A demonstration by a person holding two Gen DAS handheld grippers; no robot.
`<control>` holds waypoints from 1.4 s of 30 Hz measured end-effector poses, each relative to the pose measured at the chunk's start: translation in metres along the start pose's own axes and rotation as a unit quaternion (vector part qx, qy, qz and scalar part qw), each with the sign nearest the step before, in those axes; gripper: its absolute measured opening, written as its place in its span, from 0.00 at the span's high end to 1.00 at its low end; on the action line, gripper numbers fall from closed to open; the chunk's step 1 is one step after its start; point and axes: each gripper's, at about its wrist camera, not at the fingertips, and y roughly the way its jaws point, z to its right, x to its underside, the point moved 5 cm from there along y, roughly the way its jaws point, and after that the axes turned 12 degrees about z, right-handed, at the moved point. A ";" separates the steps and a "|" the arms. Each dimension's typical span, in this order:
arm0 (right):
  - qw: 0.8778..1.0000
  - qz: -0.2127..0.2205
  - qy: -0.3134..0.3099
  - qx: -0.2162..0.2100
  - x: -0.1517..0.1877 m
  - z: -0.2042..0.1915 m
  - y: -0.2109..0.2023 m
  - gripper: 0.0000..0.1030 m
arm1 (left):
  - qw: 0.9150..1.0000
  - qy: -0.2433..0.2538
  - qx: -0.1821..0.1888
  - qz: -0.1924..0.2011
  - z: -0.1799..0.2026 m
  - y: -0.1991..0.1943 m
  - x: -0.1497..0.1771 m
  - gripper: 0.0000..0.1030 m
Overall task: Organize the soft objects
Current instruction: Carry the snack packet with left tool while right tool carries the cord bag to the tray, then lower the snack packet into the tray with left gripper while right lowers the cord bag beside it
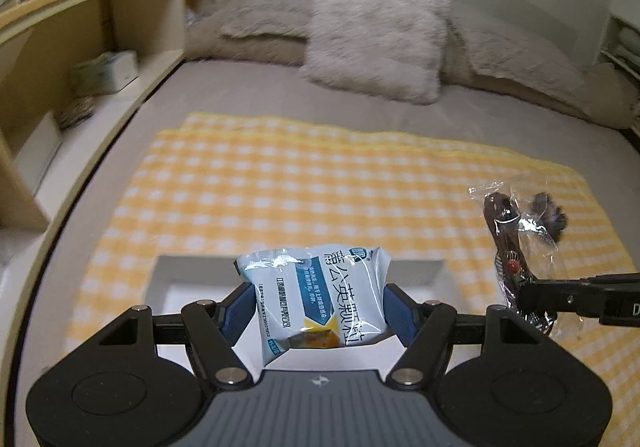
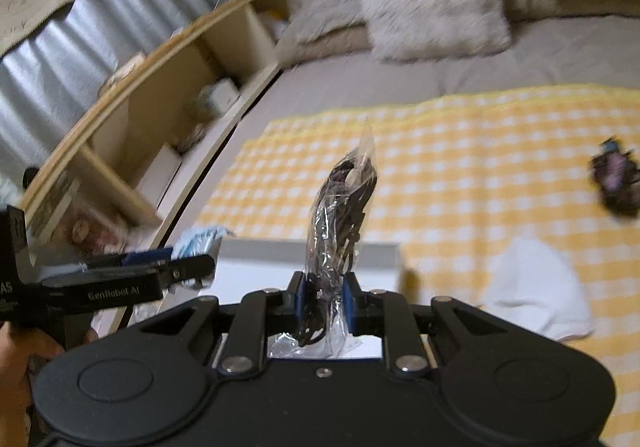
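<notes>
My left gripper (image 1: 318, 305) is shut on a white and blue sachet (image 1: 320, 295) with printed text and holds it above a white box (image 1: 416, 271) that lies on the yellow checked cloth (image 1: 320, 183). My right gripper (image 2: 325, 297) is shut on a clear plastic bag of dark cable (image 2: 340, 215), held upright above the same white box (image 2: 256, 259). The bag also shows at the right of the left wrist view (image 1: 516, 247). The left gripper (image 2: 192, 267) shows at the left of the right wrist view.
A white soft item (image 2: 536, 287) and a small dark packet (image 2: 618, 179) lie on the cloth to the right. A fluffy pillow (image 1: 376, 27) and beige pillows lie at the bed's head. A wooden shelf unit (image 1: 92, 47) runs along the left side.
</notes>
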 end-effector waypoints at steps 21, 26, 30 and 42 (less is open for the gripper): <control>0.992 -0.113 0.044 -0.044 0.064 -0.072 0.126 0.80 | 0.989 0.044 -0.059 -0.129 -0.097 0.031 0.068 0.32; 0.987 -0.161 0.026 -0.003 0.085 -0.059 0.143 0.70 | 0.987 0.049 -0.055 -0.142 -0.100 0.037 0.076 0.30; 0.986 -0.163 0.020 0.025 0.085 -0.050 0.141 0.50 | 0.986 0.050 -0.057 -0.148 -0.099 0.042 0.081 0.26; 0.993 -0.106 -0.052 -0.011 0.053 -0.063 0.114 0.80 | 0.991 0.014 -0.055 -0.122 -0.099 0.029 0.067 0.19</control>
